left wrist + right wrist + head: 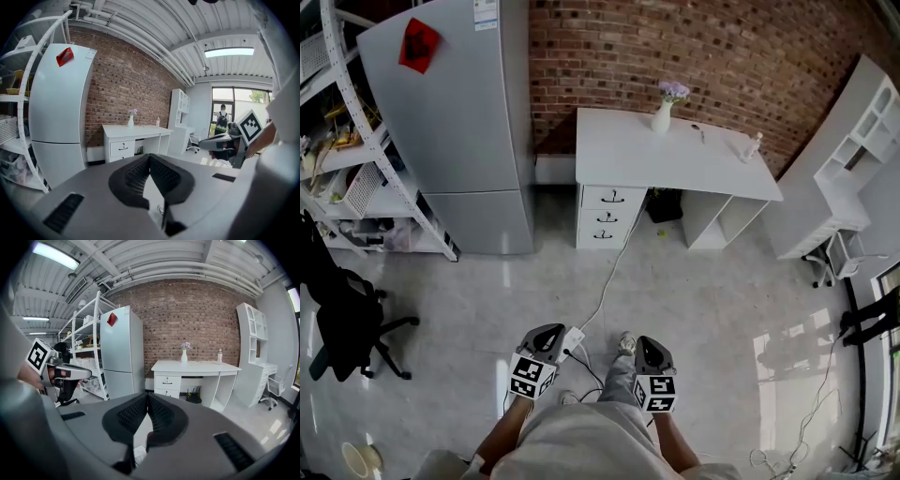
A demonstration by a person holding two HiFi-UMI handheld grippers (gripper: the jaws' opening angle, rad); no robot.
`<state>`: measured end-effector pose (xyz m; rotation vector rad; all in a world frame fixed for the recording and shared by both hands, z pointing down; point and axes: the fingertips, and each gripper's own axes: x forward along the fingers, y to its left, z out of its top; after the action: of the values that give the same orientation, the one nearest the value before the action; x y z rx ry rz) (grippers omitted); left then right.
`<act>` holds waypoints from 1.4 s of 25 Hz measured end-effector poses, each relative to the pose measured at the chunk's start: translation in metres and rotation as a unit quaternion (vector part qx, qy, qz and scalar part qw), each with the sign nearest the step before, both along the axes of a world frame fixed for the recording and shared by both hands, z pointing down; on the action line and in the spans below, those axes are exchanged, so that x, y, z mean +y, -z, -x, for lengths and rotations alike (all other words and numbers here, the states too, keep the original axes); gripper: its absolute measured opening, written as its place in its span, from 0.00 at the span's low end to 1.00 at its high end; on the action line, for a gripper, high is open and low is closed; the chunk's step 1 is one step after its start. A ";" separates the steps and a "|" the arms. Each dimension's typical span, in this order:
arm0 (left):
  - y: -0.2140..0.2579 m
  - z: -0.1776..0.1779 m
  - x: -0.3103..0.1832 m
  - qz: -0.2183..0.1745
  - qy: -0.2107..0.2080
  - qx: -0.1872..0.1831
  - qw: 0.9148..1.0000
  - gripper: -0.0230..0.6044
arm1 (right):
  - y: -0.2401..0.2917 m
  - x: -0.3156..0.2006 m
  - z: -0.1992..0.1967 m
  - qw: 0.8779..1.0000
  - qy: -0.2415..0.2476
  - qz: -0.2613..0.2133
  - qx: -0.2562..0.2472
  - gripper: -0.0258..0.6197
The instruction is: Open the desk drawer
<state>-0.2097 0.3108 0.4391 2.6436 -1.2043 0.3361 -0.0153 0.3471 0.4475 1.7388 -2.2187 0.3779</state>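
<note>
The left gripper point(547, 331) and right gripper point(651, 344) hold their jaws closed on nothing, well short of the white counter point(675, 155). The drawers point(607, 216) under the counter's left end are all closed. Closed jaws would likely knock the handle rather than hook it, and the floor cable point(605, 291) in front of the counter could catch a foot.

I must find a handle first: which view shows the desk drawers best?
Head view: all three desk drawers show with handles. The right gripper view shows two, the left gripper view two, smaller and oblique.

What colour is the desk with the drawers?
The desk is white, with dark drawer handles; the right gripper view shows it best.
</note>
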 end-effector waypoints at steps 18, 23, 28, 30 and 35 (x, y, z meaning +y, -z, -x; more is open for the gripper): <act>0.000 -0.095 -0.135 0.003 0.016 -0.032 0.999 0.06 | -0.010 -0.150 -0.095 0.999 0.036 0.015 -0.007 0.07; 0.001 -0.123 -0.191 0.010 0.043 -0.035 0.998 0.06 | -0.010 -0.203 -0.130 0.998 0.054 0.022 -0.012 0.07; 0.003 -0.159 -0.238 0.014 0.064 -0.039 0.997 0.06 | -0.014 -0.250 -0.168 0.996 0.076 0.032 -0.017 0.07; 0.003 -0.168 -0.255 0.016 0.076 -0.043 0.996 0.06 | -0.014 -0.270 -0.179 0.996 0.085 0.033 -0.021 0.07; 0.006 -0.175 -0.286 0.018 0.117 -0.053 0.992 0.06 | -0.017 -0.312 -0.200 0.993 0.110 0.039 -0.026 0.07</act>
<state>-0.0350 0.0249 0.4328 2.4466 -1.5070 0.4551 0.1848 0.0347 0.4645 1.4421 -2.3681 0.4571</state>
